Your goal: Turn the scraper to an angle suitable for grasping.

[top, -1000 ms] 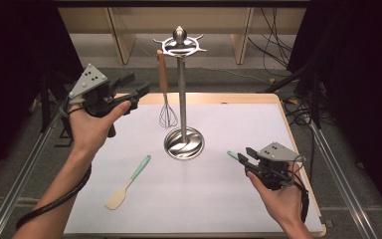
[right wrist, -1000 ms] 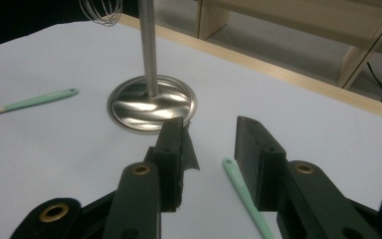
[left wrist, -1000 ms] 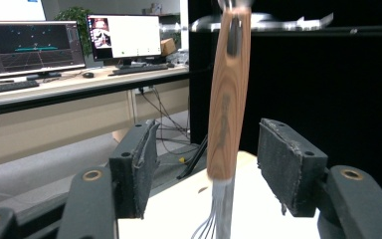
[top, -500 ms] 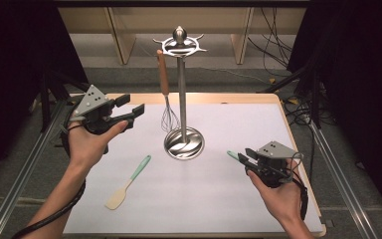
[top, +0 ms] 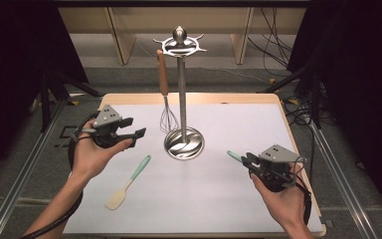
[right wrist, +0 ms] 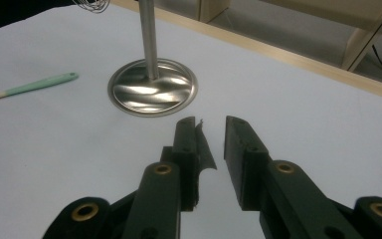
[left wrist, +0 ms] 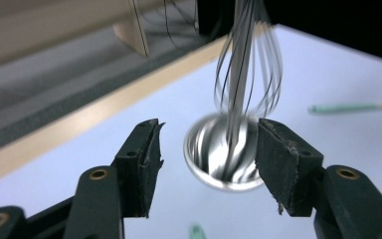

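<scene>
- Left gripper point(top: 140, 133): jaws wide apart, nothing between them, held above the white mat point(top: 238, 199) left of the stand point(top: 183, 144), aimed toward the whisk point(top: 167, 119).
- Whisk: hangs from the stand's top ring, wires just above the mat.
- Right gripper point(top: 245, 160): jaws have just been closing, a narrow gap remains, nothing between them.
- Spatula point(top: 128, 183): flat on the mat, near the left gripper.

A white-topped table point(top: 258, 199) with a pale wooden edge fills the centre. Grey floor point(top: 129, 79) lies beyond, 2 wooden legs point(top: 118, 35) stand at top, cables point(top: 273, 35) upper right, darkness both sides.
</scene>
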Motion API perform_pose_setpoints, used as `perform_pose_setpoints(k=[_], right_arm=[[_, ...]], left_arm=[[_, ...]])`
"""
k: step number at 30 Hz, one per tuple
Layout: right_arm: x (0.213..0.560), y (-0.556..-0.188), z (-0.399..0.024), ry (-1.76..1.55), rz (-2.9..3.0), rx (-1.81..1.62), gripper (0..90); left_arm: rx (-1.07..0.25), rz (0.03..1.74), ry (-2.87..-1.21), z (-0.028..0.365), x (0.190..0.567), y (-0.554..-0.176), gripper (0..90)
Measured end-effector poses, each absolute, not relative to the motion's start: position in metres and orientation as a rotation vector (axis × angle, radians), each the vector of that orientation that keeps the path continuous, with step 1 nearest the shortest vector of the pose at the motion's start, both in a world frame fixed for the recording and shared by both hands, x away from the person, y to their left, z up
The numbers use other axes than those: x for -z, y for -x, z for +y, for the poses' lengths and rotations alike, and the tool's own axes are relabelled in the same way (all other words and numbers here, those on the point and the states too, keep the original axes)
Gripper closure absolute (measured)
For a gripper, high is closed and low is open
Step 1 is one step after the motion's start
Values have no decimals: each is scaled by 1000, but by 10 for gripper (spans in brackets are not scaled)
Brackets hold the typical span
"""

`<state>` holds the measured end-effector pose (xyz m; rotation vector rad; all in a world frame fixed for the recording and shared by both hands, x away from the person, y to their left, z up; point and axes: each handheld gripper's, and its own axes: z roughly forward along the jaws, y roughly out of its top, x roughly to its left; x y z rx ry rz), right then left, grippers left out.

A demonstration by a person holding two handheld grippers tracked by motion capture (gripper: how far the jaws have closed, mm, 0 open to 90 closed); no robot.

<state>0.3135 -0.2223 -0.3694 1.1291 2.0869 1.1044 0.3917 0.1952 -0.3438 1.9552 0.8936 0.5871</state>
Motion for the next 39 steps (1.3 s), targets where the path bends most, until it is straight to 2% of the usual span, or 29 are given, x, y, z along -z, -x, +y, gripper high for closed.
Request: perform_pose_setpoints(k=[2,12,22,39], right_arm=[[369,-309,-223,-1160,2079,-1102,763],[371,-308,-224,-1155,2071,-1097,767],[372,-310,-226,-1122,2076,-1085,767],[371,-311,-226,-1104,2064,-1102,763]], left_arm=[[-564,891,-2061,196,352,-393,421],[-483,972,-2218,191,382,-396,417],[-331,1075,-2356,187,405,-399,421],[-241,1154,-2486,178,422,-403,424]])
